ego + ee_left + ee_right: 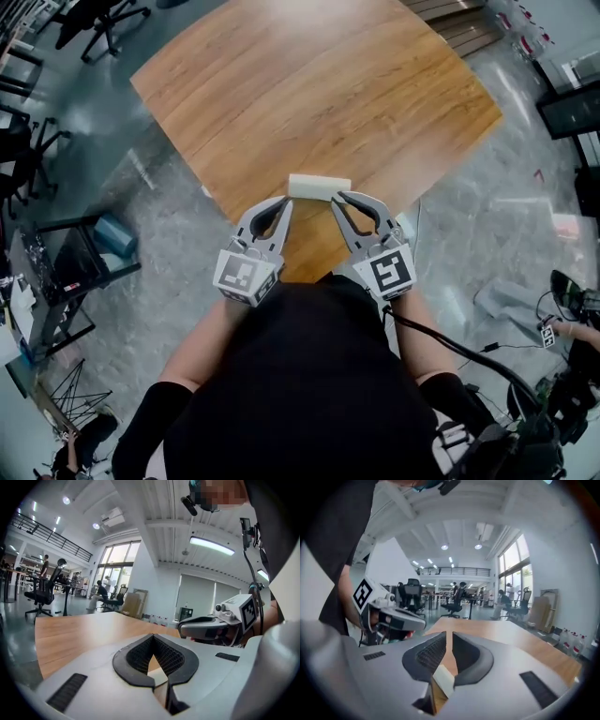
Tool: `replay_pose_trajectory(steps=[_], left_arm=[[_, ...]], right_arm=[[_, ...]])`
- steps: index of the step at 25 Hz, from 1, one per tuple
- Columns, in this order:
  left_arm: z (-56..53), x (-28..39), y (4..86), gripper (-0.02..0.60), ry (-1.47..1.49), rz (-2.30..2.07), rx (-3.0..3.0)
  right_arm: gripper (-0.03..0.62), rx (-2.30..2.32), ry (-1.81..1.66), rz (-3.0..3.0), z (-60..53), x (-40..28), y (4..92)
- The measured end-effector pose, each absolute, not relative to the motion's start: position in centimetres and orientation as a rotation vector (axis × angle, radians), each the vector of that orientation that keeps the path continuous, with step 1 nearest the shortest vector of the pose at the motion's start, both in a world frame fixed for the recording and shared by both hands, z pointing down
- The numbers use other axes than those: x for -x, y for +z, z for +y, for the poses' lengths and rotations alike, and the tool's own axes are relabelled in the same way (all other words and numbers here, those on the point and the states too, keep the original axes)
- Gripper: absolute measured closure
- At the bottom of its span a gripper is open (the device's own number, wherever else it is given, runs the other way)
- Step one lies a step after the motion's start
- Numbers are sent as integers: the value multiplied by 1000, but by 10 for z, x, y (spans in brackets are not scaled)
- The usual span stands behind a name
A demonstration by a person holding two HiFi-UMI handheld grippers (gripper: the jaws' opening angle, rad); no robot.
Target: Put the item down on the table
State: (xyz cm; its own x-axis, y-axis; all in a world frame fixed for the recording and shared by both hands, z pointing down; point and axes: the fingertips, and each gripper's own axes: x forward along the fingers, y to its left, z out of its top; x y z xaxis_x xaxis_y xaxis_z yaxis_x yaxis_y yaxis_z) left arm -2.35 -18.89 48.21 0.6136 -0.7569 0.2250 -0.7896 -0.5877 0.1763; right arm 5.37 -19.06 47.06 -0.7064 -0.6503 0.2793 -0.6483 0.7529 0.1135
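Operator: Black pads (423,656) of my right gripper (336,198) first; they are drawn close together and pinch the right end of the white block (443,678); it shows as a pale strip squeezed between them; beyond it only a narrow slit separates the jaws.

Recorder: Other side?

Operator: Same entry; my left gripper (286,200) has its pads (140,657) closed on the block's left end; a pale wedge of it sits low in the gap, and the jaws meet at a point above it in the left gripper view.

Recorder: Position of the block?

Operator: Bridged between both sets of tips, lying crosswise in front of me and roughly level; it is over the near corner of the wooden table (309,84); whether it touches the wood or hangs just above it, I cannot tell.

Recorder: Moving outward?

Operator: Left marker cube (248,275) and right marker cube (391,272) sit just behind the jaws, close to my black top (309,394); my bare forearm (202,347) runs back from the left one; grey floor (187,225) surrounds the table; black office chairs (103,19) stand well apart at the far left; the left gripper view also shows tall windows (117,562) and a ceiling strip light (211,545).
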Motion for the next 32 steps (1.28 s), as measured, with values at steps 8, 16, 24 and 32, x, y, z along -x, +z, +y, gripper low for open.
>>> replay_pose_trajectory(steps=[8, 16, 24, 32], left_arm=[[-178, -7, 450, 578, 113, -1195, -2668], [-168, -10, 428, 578, 80, -1186, -2714], [-163, -10, 417, 578, 66, -1190, -2750], [-166, -13, 411, 578, 54, -1194, -2750]], right_arm=[[577, -1332, 22, -2744, -163, -73, 416], [580, -1372, 31, -2745, -148, -61, 414], [580, -1375, -22, -2736, -148, -53, 408], [580, -1379, -27, -2715, -155, -59, 406]])
